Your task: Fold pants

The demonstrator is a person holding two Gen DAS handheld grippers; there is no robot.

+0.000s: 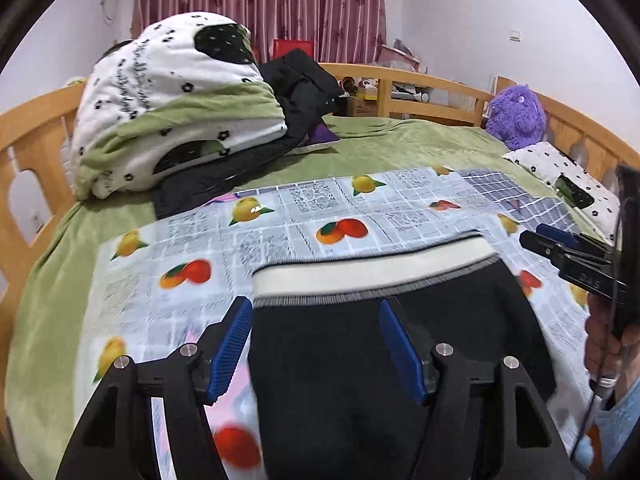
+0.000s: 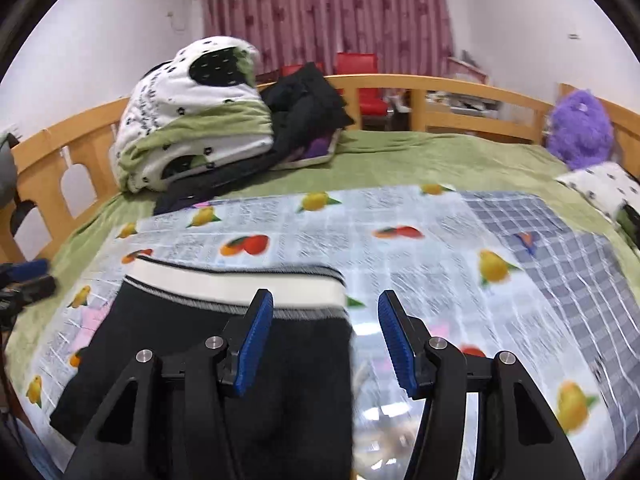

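Black pants with a white and grey waistband lie flat on a fruit-print plastic sheet on the bed. My left gripper is open above the pants' left side, its jaws straddling the left edge. My right gripper is open above the pants, straddling their right edge near the waistband. The right gripper also shows at the right of the left wrist view, and the left gripper at the left edge of the right wrist view.
A folded white and green quilt and dark clothes are piled at the far left of the green bed. A purple plush toy and pillow sit at the right. Wooden rails surround the bed.
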